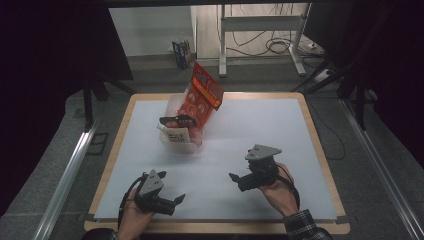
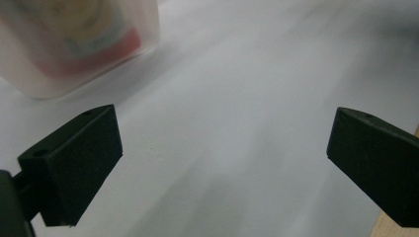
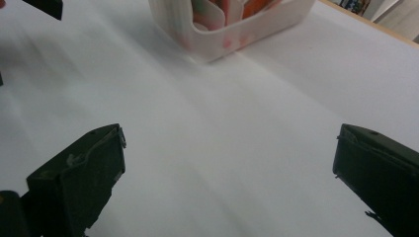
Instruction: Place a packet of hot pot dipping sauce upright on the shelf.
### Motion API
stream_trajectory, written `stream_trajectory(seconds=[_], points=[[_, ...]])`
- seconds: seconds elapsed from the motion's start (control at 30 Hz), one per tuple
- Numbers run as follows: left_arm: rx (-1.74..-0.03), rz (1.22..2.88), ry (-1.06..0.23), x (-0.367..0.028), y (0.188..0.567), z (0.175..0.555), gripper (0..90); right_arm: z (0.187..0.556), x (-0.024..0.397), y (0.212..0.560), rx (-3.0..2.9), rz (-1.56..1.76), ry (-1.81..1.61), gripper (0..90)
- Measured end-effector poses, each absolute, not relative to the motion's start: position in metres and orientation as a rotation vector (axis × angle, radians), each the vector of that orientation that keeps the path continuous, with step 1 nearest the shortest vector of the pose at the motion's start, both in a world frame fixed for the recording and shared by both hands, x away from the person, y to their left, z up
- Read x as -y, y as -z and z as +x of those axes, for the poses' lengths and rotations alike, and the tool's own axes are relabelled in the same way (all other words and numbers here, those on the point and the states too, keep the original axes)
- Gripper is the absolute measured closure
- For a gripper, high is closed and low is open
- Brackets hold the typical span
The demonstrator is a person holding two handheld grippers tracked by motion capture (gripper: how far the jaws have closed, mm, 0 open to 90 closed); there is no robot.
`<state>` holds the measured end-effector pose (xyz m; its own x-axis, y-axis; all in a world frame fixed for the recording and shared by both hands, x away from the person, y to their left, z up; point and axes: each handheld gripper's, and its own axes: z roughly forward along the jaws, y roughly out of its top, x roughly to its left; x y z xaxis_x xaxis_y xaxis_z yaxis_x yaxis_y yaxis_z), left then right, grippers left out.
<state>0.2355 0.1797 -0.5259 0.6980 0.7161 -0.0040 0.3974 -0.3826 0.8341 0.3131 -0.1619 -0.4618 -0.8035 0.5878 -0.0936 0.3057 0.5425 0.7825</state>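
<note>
Behind our two empty, wide-open grippers, left [image 1: 176,199] and right [image 1: 235,178], the bin [image 1: 176,141] holds a red bag [image 1: 202,97] upright, top leaning right

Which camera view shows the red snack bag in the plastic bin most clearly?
The high view: the red snack bag stands whole and tilted in the translucent bin. The right gripper view shows cropped orange edges; the left gripper view shows a blurred red patch through the wall.

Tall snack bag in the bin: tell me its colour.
Orange-red snack bag, standing in the translucent bin; clearest in the high view.
</note>
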Motion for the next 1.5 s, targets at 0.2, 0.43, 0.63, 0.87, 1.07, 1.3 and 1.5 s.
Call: stream_trajectory(seconds=[0.2, 0.43, 0.63, 0.87, 1.07, 1.3, 1.5], points=[[-0.853, 2.02, -0.452, -0.179, 0.526, 0.235, 0.5, 0.309, 0.177, 0.466, -2.412, 0.774, -1.129, 0.0], [-0.853, 2.023, -0.453, -0.179, 0.526, 0.236, 0.5, 0.302, 0.196, 0.47, -2.377, 0.816, -1.119, 0.0], [-0.854, 2.025, -0.453, -0.178, 0.527, 0.236, 0.5, 0.297, 0.213, 0.474, -2.348, 0.862, -1.106, 0.0], [-0.853, 2.03, -0.451, -0.178, 0.527, 0.236, 0.5, 0.291, 0.226, 0.478, -2.329, 0.897, -1.078, 0.0], [-0.854, 2.032, -0.451, -0.177, 0.527, 0.236, 0.5, 0.286, 0.233, 0.482, -2.329, 0.911, -1.046, 0.0], [-0.855, 2.035, -0.449, -0.177, 0.528, 0.236, 0.5, 0.283, 0.241, 0.492, -2.351, 0.946, -1.002, 0.0], [-0.856, 2.037, -0.449, -0.177, 0.528, 0.237, 0.5, 0.285, 0.246, 0.499, -2.366, 0.983, -0.985, 0.0]])
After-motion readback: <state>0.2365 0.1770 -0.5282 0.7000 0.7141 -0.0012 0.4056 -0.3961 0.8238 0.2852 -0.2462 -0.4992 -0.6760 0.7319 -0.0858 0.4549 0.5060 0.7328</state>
